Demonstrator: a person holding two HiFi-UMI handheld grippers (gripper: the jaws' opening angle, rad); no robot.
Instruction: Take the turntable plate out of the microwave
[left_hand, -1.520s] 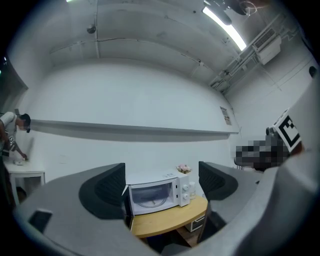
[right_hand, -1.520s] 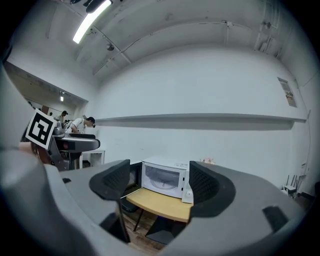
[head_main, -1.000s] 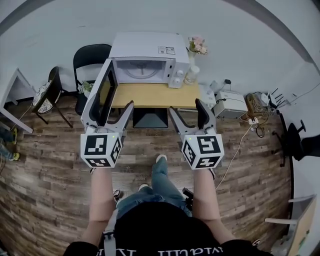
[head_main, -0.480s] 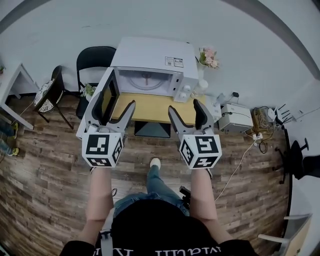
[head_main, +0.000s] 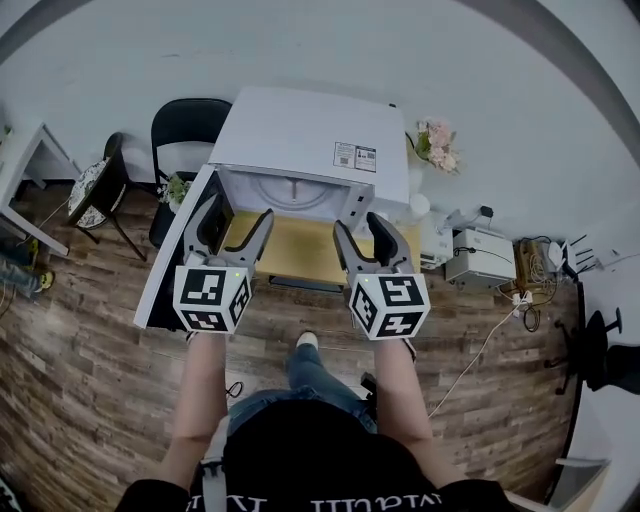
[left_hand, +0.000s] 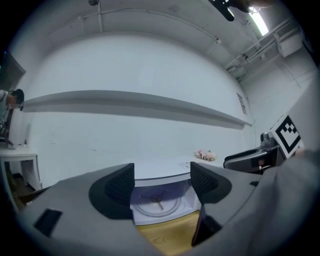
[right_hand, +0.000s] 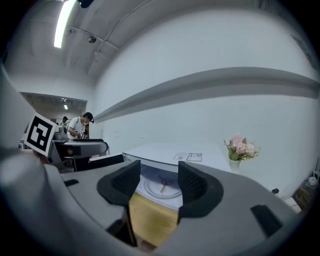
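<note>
A white microwave (head_main: 305, 135) is seen from above on a wooden table (head_main: 300, 255) against a white wall. Its door (head_main: 180, 250) is swung wide open to the left. The plate (head_main: 295, 193) lies flat on the floor of the cavity, not yet taken out – only its front part is shown from overhead, under the microwave's top.

Two grippers are held side by side in front of the opening, both short of the cavity. The left gripper (head_main: 240, 208) is pointed level at the opening. Its jaws are closing but well apart, and nothing is held between them; the plate (left_hand: 159, 204) is framed in the gap, farther back. The right gripper (head_main: 358, 224) is tipped slightly down. Its jaws are closing too – a narrower gap is left, nothing is gripped, and the plate (right_hand: 162, 189) is seen through it.

Pink flowers (head_main: 438, 145) stand right of the microwave. A black chair (head_main: 185, 125) is placed to its left.
</note>
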